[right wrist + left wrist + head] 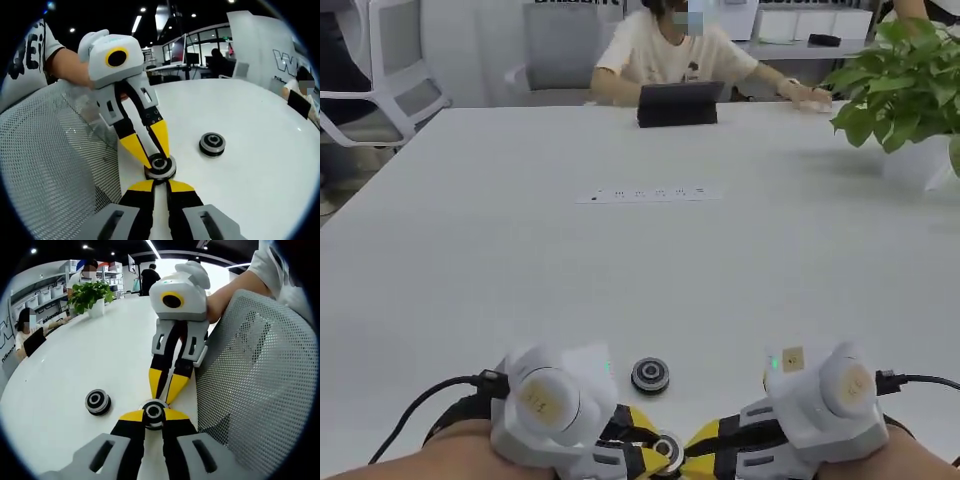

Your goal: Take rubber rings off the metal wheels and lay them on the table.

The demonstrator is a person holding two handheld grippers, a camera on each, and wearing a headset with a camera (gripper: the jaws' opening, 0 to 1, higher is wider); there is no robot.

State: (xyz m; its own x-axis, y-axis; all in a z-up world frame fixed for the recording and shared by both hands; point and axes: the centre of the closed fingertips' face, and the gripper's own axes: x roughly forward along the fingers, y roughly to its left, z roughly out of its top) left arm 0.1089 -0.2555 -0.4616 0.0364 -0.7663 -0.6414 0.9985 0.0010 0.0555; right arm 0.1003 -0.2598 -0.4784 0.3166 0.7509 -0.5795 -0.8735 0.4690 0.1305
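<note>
Here, the near wheel (161,166) is shown at the near edge of the white surface (620,260), gripped from opposite sides. The left claw (154,415) is closed narrowly around the wheel body, presumably so that the wheel is steadied. The right claw (160,186) is drawn narrow with its tips against the facing rim, apparently to catch the rubber ring (172,169); whether that ring is actually pinched cannot be told. A second wheel (650,374) is seen lying flat just beyond, apart from both claws, its dark ring (88,403) in place. With both wheels apparently ringed, the task is judged to be at its start.
</note>
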